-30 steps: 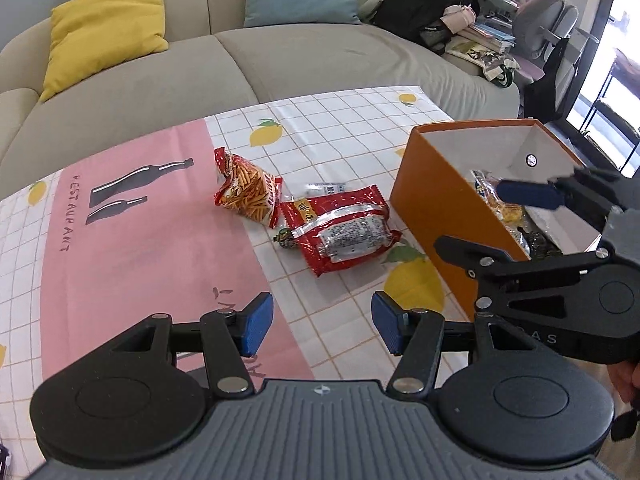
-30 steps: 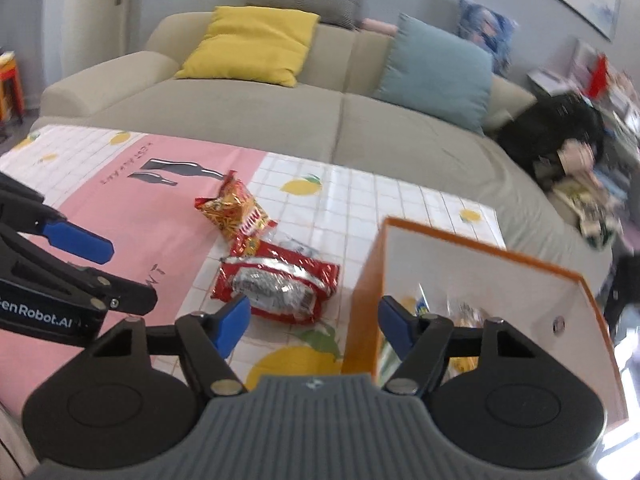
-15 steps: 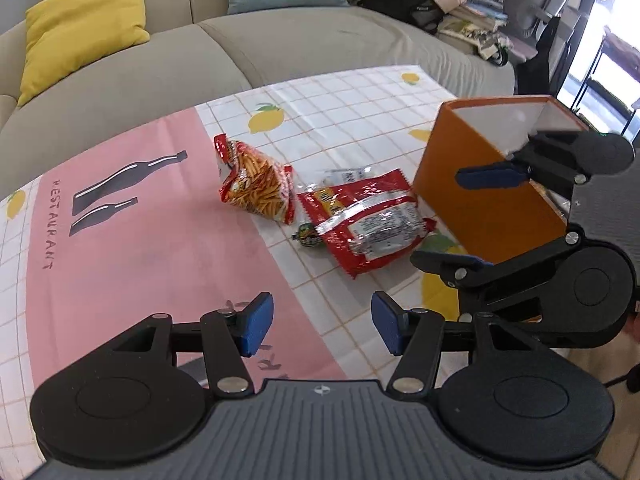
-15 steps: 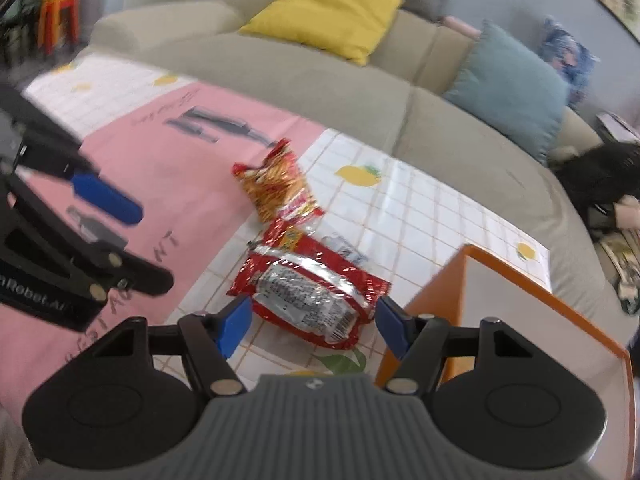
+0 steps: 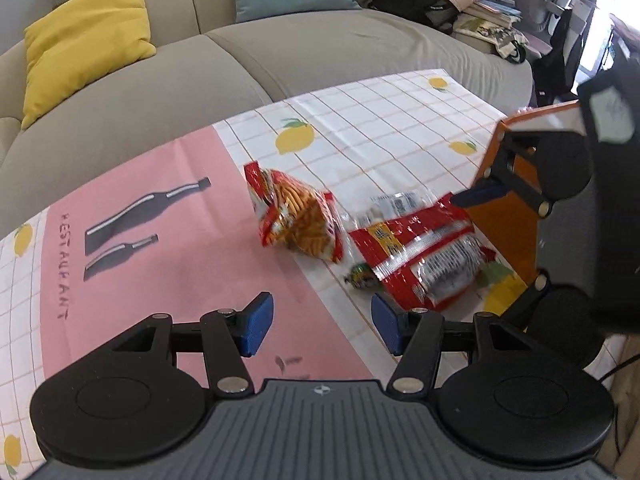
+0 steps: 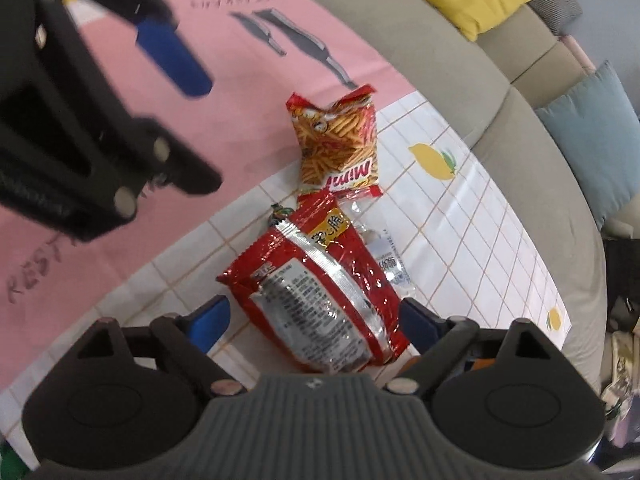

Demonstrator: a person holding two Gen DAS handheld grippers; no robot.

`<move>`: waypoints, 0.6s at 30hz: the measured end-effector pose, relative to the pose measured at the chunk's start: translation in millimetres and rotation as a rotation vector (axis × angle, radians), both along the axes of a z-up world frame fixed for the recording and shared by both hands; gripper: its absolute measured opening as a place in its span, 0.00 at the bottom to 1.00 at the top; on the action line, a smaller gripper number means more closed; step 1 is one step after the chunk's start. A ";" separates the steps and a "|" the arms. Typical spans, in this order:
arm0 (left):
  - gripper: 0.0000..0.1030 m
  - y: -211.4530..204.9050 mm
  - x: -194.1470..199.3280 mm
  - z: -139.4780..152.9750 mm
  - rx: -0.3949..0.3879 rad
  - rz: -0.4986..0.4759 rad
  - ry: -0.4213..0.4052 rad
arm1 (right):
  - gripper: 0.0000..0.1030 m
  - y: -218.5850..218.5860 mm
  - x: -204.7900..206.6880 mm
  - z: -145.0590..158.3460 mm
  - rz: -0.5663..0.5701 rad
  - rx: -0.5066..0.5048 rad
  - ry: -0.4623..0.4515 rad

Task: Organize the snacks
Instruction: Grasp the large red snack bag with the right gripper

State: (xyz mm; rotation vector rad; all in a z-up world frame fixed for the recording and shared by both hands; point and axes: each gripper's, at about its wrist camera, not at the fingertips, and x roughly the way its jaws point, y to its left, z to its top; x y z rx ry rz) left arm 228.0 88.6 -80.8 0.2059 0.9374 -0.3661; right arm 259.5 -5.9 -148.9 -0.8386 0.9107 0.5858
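The left gripper [image 5: 322, 328] hangs over the tabletop [image 5: 380, 128] with its blue fingers [image 5: 256, 322] spread and nothing between them. Under it lies a cloth, pink with bottle drawings on one side, white checks with lemons on the other. A bag of stick snacks [image 5: 296, 216] lies on the seam of the two. Just right of it lies a larger red packet [image 5: 424, 256], with a small wrapped candy [image 5: 362, 276] at its near corner and a clear wrapper [image 5: 394, 204] behind it. The right gripper [image 5: 532, 240] reaches in from the right, one blue finger over the red packet's far end, before an orange box [image 5: 508, 228]. A grey sofa [image 5: 320, 52] carries a yellow cushion [image 5: 86, 36]
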 end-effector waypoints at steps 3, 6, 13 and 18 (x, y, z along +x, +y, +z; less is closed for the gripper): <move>0.65 0.6 4.9 -0.3 -0.001 -0.002 -0.004 | 0.76 1.4 6.2 -5.1 0.003 -0.010 0.019; 0.65 1.0 6.6 -1.5 0.002 -0.003 -0.008 | 0.72 -0.4 9.0 -6.1 -0.015 -0.008 0.022; 0.65 0.6 5.6 -5.4 -0.016 -0.033 -0.013 | 0.48 -12.3 8.2 15.7 -0.061 0.085 0.034; 0.64 -7.6 6.0 -9.0 -0.023 -0.072 -0.007 | 0.34 -31.2 14.6 39.0 -0.148 0.191 0.059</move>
